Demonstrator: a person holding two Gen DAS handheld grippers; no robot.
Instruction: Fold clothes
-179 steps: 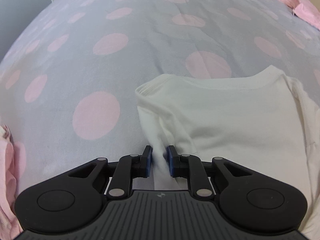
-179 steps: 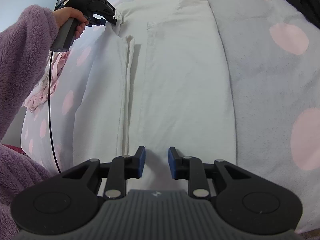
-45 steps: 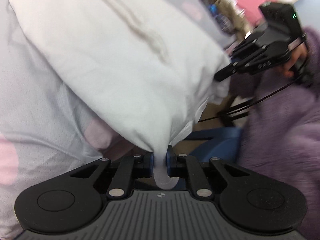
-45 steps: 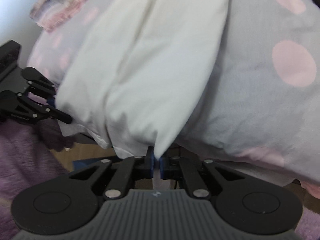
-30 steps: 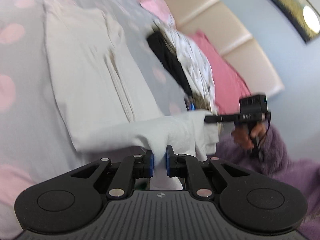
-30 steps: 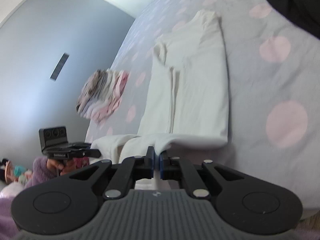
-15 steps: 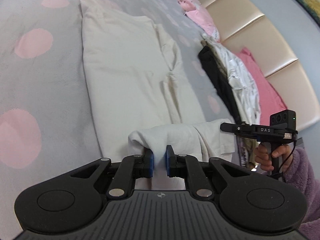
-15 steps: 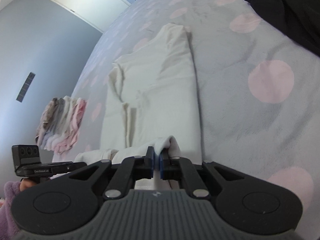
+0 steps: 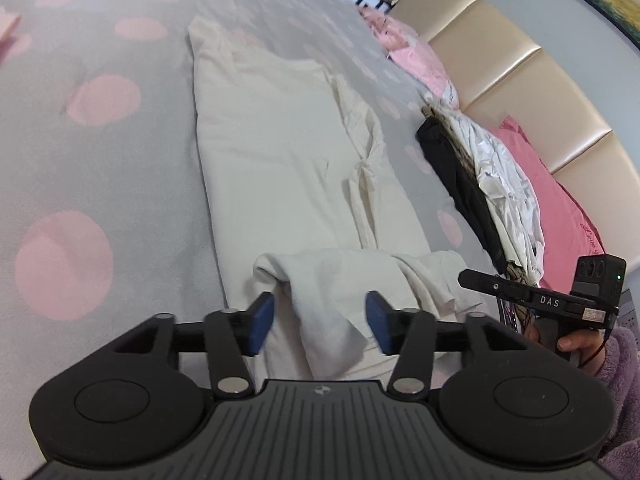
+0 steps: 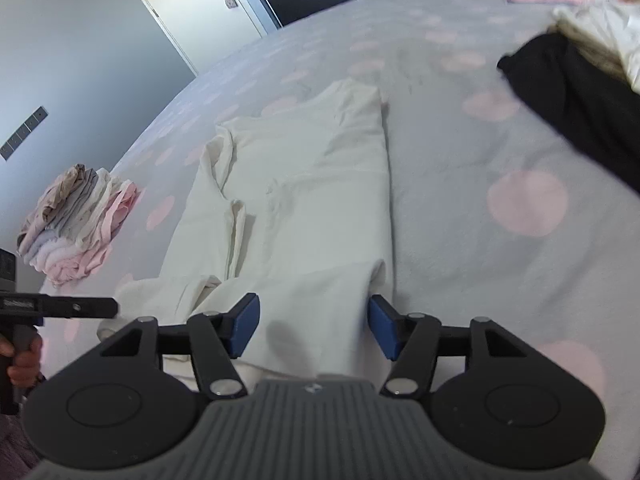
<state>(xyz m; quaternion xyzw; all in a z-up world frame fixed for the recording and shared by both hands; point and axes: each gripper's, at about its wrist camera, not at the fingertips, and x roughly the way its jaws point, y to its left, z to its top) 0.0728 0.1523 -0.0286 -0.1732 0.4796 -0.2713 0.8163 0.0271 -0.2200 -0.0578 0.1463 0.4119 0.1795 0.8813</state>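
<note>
Bedspread (image 9: 100,184), grey with pink dots, fills most of both views; it bears every other item listed.

Headboard (image 9: 500,68), beige, padded in panels, runs along the right edge of the left wrist view.

Shirt (image 9: 280,168), cream-white, lies lengthwise on the bedspread with its long sides folded inward. Its near end is turned back over the body in a loose roll (image 10: 304,292) that sits just ahead of both grippers.

Pillow (image 9: 560,216), deep pink, rests against the headboard.

Pile (image 9: 480,184) of unfolded clothes, black and white, lies between shirt and pillow, apart from the shirt.

Stack (image 10: 76,220) of folded garments, pink, grey and tan, sits near the bed's edge, to the left of the shirt in the right wrist view.

Left gripper (image 9: 320,320): blue pads (image 9: 260,322) spread wide, nothing clamped; the rolled end of the shirt lies loose between them.

Right gripper (image 10: 312,324): pads (image 10: 382,326) likewise wide apart, holding nothing, with the folded-over cloth lying between them.

Hand (image 9: 576,344) in a purple fleece sleeve (image 9: 620,384) grips the right gripper's handle, seen from the left wrist.
</note>
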